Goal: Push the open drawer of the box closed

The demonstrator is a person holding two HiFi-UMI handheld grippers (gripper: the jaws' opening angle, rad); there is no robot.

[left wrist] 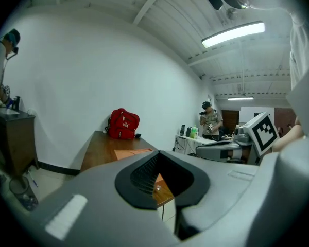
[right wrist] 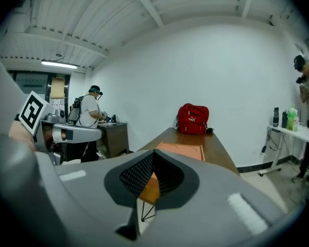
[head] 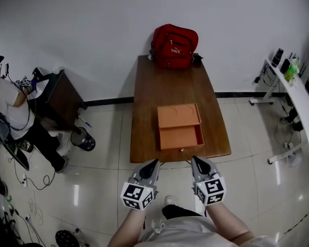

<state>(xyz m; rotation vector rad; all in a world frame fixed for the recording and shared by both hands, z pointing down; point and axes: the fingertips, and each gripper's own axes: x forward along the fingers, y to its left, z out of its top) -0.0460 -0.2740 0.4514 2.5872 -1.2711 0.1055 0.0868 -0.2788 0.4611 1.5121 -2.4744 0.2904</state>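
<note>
The job has not started yet. The drawer (head: pixel 181 137) of the orange box (head: pixel 178 116) is pulled out and open, and nothing is inside it that I can see. It sits just ahead of the two grippers, with its small knob (head: pixel 182 150) facing them. The left gripper (head: pixel 153 163) and the right gripper (head: pixel 195 161) hang side by side near the table (head: pixel 154 81) edge and do not touch the drawer. Each gripper has its jaws pressed together and holds nothing. I think all that is left is to put a gripper on the drawer front and push it away until it goes in. The table is long, brown and made of wood. Far ahead of the grippers, at the other end, sits a red bag (head: pixel 175 45). The floor (head: pixel 103 133) has shiny white tiles and the wall is white. Off to the left of the grippers, a person (head: pixel 10 107) stands by a dark cabinet (head: pixel 59 96). Off to the right is a white desk (head: pixel 298 102).
</note>
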